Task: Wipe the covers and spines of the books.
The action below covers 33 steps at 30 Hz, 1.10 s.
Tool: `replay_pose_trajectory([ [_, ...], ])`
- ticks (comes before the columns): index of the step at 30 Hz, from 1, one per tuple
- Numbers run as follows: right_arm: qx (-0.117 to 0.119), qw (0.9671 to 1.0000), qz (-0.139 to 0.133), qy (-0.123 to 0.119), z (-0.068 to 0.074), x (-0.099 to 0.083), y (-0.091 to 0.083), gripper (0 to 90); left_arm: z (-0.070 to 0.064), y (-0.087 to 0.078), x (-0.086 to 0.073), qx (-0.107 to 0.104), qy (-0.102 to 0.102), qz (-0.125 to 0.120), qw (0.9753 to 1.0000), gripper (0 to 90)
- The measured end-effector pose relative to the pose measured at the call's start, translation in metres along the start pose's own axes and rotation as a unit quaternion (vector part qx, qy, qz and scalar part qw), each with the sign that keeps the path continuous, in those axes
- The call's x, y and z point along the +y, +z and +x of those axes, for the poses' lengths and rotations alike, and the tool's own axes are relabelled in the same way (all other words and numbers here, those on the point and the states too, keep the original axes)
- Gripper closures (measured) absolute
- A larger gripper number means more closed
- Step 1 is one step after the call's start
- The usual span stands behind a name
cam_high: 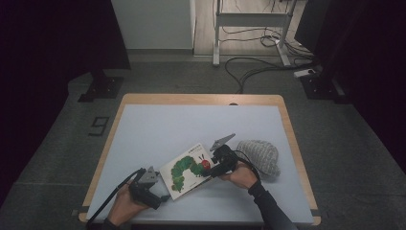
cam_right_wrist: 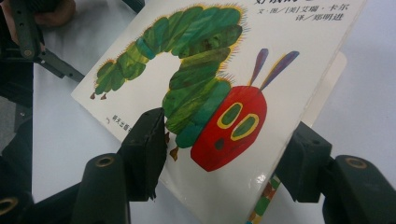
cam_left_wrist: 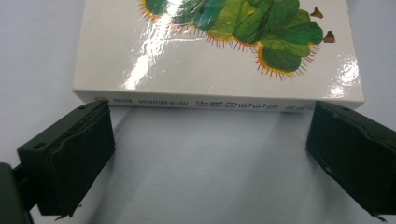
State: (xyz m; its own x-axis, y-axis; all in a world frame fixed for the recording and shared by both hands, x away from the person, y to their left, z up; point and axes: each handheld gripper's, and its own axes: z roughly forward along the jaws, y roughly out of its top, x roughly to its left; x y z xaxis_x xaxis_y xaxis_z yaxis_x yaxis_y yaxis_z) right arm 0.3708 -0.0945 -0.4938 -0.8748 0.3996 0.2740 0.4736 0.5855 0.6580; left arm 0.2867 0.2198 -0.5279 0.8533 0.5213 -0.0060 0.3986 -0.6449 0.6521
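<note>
A white picture book (cam_high: 186, 171) with a green caterpillar on its cover lies near the table's front edge. In the left gripper view its spine (cam_left_wrist: 219, 103) faces me. My left gripper (cam_left_wrist: 210, 140) is open just short of that spine, its jaws spread almost the book's width, and it sits at the book's near-left corner (cam_high: 163, 193). My right gripper (cam_high: 213, 168) is at the book's right edge. In the right gripper view it (cam_right_wrist: 229, 149) is open, with the slightly raised front cover (cam_right_wrist: 201, 70) slanting between the jaws and a page edge (cam_right_wrist: 329, 88) showing beneath.
A grey knitted hat (cam_high: 261, 155) lies just right of my right hand. The white table top (cam_high: 191, 122) has a wooden rim. Beyond the far edge are floor cables (cam_high: 253, 67) and a stand's base (cam_high: 101, 87).
</note>
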Motion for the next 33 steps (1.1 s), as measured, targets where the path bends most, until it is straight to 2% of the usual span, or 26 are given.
replay_pose_trajectory([
  [7, -0.008, 0.9999, 0.004, -0.007, 0.004, -0.008, -0.003, 42.6, 0.003, -0.007, 0.001, 0.001, -0.029, 0.017, 0.9994, 3.4],
  [18, -0.012, 0.9999, -0.002, -0.01, 0.008, -0.021, -0.009, 48.9, 0.009, -0.014, 0.004, -0.02, -0.05, -0.014, 0.9984, 4.1],
  [27, -0.018, 0.9998, -0.004, -0.012, 0.013, -0.031, -0.014, 52.7, 0.01, -0.017, 0.012, -0.022, -0.043, -0.006, 0.9988, 5.5],
  [33, -0.025, 0.9995, -0.003, -0.017, 0.017, -0.036, -0.017, 54.2, 0.011, -0.014, 0.019, -0.041, -0.042, -0.011, 0.9982, 6.8],
])
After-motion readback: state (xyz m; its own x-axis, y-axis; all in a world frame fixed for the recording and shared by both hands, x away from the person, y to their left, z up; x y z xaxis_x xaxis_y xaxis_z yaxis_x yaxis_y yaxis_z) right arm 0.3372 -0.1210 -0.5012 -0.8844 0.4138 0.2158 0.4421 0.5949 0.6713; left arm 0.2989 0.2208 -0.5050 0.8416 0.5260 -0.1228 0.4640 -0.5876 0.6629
